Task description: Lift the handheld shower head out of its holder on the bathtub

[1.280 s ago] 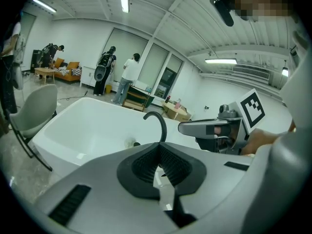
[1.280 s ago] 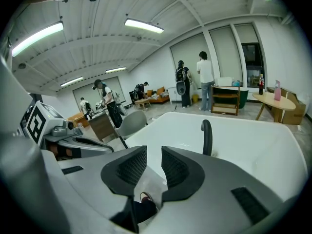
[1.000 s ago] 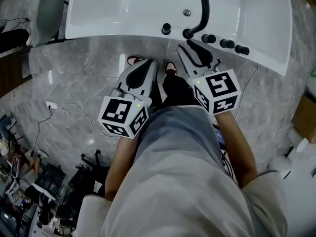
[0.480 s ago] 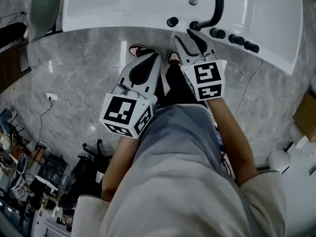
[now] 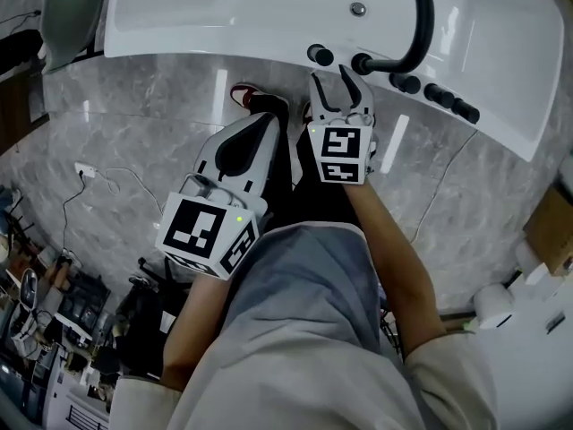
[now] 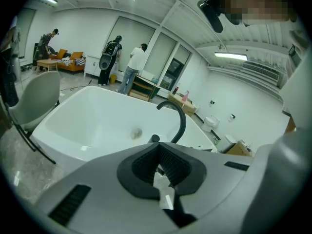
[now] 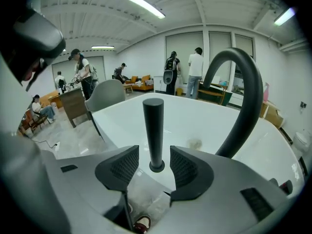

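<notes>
Two ribbed black fingers (image 7: pixel 123 165) of the right gripper (image 7: pixel 154 156) stand wide apart, having just been opening. The handheld shower head (image 7: pixel 153 126), an upright black cylinder, shows in the gap between them with neither pad touching it. It sits in its holder (image 7: pixel 156 167) on the rim of the white bathtub (image 7: pixel 195 121), just beside the arched black spout (image 7: pixel 246 91). The left gripper (image 6: pixel 157 149) has its fingers pressed together on nothing and hangs over the grey marble floor (image 5: pixel 134 141), short of the tub. More black knobs (image 5: pixel 439 95) line the rim to the right of the spout.
</notes>
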A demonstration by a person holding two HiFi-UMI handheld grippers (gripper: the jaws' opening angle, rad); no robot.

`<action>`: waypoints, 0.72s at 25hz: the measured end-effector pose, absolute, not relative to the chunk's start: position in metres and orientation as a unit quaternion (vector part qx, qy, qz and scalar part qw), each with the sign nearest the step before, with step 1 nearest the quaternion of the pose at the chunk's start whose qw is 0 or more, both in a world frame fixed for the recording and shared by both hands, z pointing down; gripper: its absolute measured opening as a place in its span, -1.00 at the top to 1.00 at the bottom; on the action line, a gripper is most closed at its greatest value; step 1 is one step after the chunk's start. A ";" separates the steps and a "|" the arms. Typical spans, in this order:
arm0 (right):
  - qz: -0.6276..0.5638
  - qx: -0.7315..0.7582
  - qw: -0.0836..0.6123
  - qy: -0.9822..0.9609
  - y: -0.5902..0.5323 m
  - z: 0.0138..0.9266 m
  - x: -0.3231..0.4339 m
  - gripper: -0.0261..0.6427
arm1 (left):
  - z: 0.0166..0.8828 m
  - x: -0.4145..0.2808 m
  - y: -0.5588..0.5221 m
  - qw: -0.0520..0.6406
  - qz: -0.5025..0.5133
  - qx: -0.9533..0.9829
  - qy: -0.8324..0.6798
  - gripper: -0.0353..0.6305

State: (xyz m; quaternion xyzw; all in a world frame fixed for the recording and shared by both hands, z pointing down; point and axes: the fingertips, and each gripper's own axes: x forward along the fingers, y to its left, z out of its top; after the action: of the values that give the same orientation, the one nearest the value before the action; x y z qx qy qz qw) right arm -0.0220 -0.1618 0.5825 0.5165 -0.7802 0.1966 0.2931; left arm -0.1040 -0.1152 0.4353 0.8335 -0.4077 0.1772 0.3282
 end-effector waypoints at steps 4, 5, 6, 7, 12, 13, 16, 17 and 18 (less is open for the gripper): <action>0.173 0.530 0.320 -0.766 -0.166 0.603 -0.022 0.34 | 0.443 -0.113 -0.118 0.335 0.182 0.826 -0.415 0.88; 0.167 0.531 0.325 -0.764 -0.168 0.607 -0.023 0.34 | 0.444 -0.113 -0.120 0.337 0.182 0.826 -0.414 0.88; 0.165 0.532 0.330 -0.762 -0.169 0.612 -0.024 0.34 | 0.445 -0.113 -0.122 0.339 0.182 0.825 -0.414 0.88; 0.165 0.533 0.334 -0.760 -0.170 0.618 -0.024 0.34 | 0.445 -0.113 -0.123 0.341 0.181 0.824 -0.414 0.88; 0.179 0.549 0.339 -0.743 -0.176 0.640 -0.023 0.34 | 0.442 -0.114 -0.134 0.341 0.181 0.824 -0.414 0.88; 0.181 0.552 0.338 -0.741 -0.179 0.642 -0.023 0.34 | 0.443 -0.115 -0.136 0.341 0.181 0.825 -0.414 0.88; 0.180 0.557 0.338 -0.737 -0.188 0.648 -0.025 0.34 | 0.446 -0.116 -0.139 0.342 0.184 0.825 -0.411 0.88; 0.179 0.557 0.340 -0.736 -0.190 0.651 -0.027 0.34 | 0.447 -0.117 -0.139 0.344 0.185 0.824 -0.410 0.88; 0.179 0.557 0.343 -0.735 -0.191 0.653 -0.028 0.34 | 0.449 -0.118 -0.139 0.346 0.186 0.824 -0.410 0.88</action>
State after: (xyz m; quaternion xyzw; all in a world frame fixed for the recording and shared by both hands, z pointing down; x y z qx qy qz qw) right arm -0.0281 -0.1915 0.6532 0.5569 -0.7350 0.1793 0.3427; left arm -0.1177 -0.1387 0.4486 0.8235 -0.4097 0.1856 0.3456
